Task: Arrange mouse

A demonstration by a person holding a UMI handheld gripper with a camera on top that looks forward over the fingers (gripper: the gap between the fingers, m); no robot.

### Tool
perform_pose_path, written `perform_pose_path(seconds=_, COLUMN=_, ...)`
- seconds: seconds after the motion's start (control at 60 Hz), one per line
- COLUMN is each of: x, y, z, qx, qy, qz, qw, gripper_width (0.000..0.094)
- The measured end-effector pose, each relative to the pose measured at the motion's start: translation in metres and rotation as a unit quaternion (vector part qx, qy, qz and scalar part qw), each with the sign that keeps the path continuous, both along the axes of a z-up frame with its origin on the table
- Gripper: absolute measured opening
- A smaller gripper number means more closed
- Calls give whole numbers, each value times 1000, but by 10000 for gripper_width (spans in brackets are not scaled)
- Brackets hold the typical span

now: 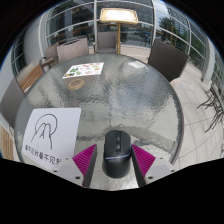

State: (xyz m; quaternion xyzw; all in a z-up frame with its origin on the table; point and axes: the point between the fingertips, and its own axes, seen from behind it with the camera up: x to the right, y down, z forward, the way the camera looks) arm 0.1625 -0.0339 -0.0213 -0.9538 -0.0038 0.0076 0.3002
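Claw: the claw is spread, its two fingers set apart with the magenta pads facing inward on either side.
Mouse: a black mouse sits between the fingers, lengthwise along them, its scroll wheel toward the far end. It rests on the worktop; a thin gap shows between it and each pad, so the claw is about it and not pinching it.
Worktop: a round glass worktop with a patterned, slightly mottled surface carries the mouse and stretches away beyond the fingers.
White sheet: to the left of the claw lies a white sheet with a thin looped line drawing and a row of small dark characters along its near edge. It is near the left finger but apart from the mouse.
Printed card: well beyond the mouse, toward the far left part of the worktop, lies a smaller white card with green and dark patches printed on it.
Chairs: dark chairs stand around the far rim, one at the right and one at the left.
Small table: past the worktop stands a light wooden small table on a post.
Background: tall glass windows with pale frames close off the space behind.
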Motion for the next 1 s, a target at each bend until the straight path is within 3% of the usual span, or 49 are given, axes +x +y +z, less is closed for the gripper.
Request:
perform_pose_path(seconds=0.033, x=0, y=1, z=1, qx=2, qy=0, qz=-1, qw=1000, gripper_width=548)
perform_pose_path(seconds=0.05, x=1, y=2, z=1, qx=4, qy=-2, qz=-2, qw=1000, gripper_width=434)
perform_pose_path(seconds=0.233, x=0, y=1, z=0, qx=-12, qy=-20, qz=-11, qw=1000, gripper_width=306)
perform_pose_path(seconds=0.35, x=-1, y=4, z=17, qx=-23, qy=-22, qz=-39, qw=999, gripper_width=307)
perform_pose_path(seconds=0.483, x=-27, y=43, z=119, qx=51, qy=-13, qz=-75, qw=996, gripper_width=308)
perform_pose_path(seconds=0.583, x=-66, y=71, z=204, qx=116, qy=-10, qz=-71, qw=991, gripper_width=309)
perform_pose_path(seconds=0.7, x=-129, y=83, z=261, qx=160, qy=-3, qz=-45, qw=986, gripper_width=308)
perform_pose_path(seconds=0.817, x=-195, y=77, z=275, qx=176, qy=-8, qz=-3, qw=984, gripper_width=307)
perform_pose_path(seconds=0.917, x=-233, y=74, z=237, qx=149, qy=-15, qz=26, qw=988, gripper_width=307)
perform_pose_path(seconds=1.0, x=-244, y=65, z=186, qx=109, qy=-21, qz=28, qw=993, gripper_width=306)
